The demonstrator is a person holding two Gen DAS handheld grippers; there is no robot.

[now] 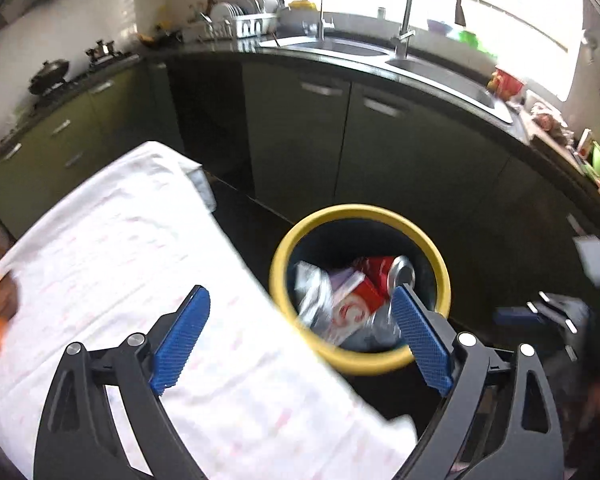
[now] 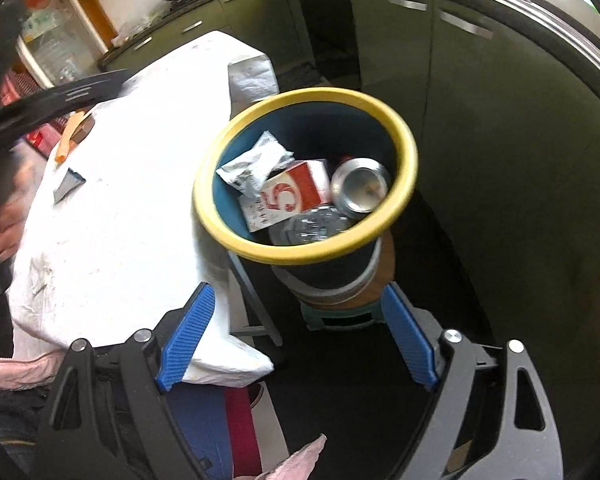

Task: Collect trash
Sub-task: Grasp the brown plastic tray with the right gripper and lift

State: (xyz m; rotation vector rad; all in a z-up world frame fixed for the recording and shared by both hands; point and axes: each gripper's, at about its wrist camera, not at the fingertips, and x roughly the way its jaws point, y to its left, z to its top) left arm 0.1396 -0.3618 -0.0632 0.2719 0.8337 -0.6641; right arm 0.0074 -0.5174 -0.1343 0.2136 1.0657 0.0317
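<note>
Nearest the lens, the left gripper (image 1: 300,336) has its blue pads spread wide with nothing between them, above the near edge of the white-clothed table (image 1: 112,240) and the yellow-rimmed bin (image 1: 278,280) just right of it. The right gripper (image 2: 298,334) is likewise spread and empty, above the dark floor near the bin's base. Inside the bin lie a red can (image 2: 360,188), a red-and-white carton (image 2: 288,196) and a silver wrapper (image 2: 252,168); an orange scrap (image 2: 70,136) lies on the table's far left side.
</note>
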